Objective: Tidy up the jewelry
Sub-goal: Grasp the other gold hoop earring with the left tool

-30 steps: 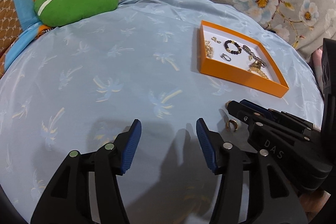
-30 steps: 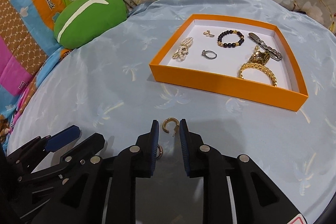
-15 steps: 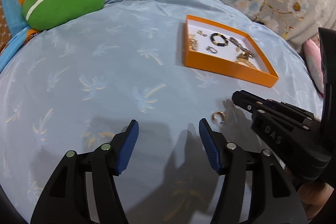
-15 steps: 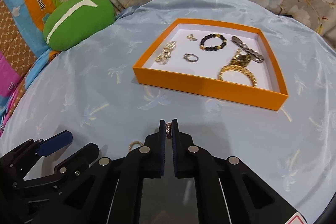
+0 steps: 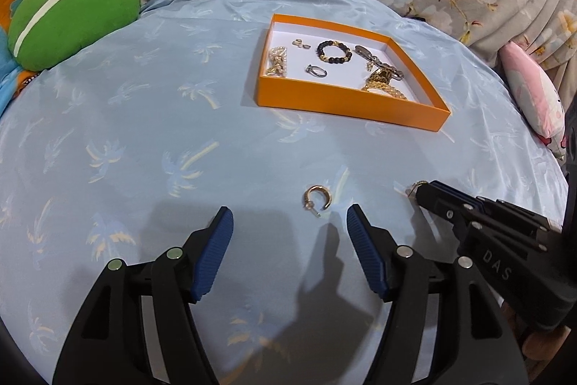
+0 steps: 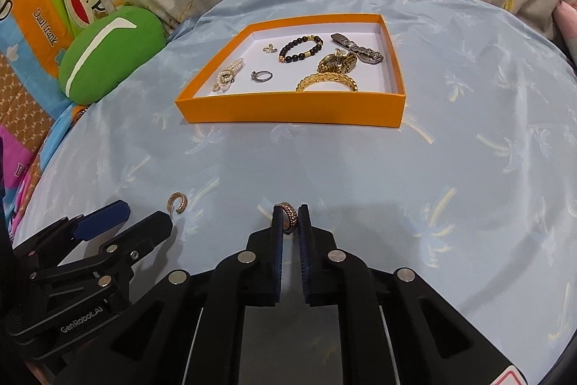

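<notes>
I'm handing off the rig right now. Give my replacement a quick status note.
Right hand-held gripper: shut on a studded gold ring, above the blue cloth.
Left hand-held gripper: open, jaws just widened, nothing between them; gold hoop earring lies on the cloth just ahead.
Orange tray: already holds bracelets, rings and other pieces.
Left: drop the ring in the tray, then pick up the hoop.

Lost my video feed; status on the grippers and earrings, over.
Right gripper shut on gold hoop earring. Left gripper open, just widening, empty. Second gold hoop earring on blue cloth. Path to orange tray clear.
</notes>
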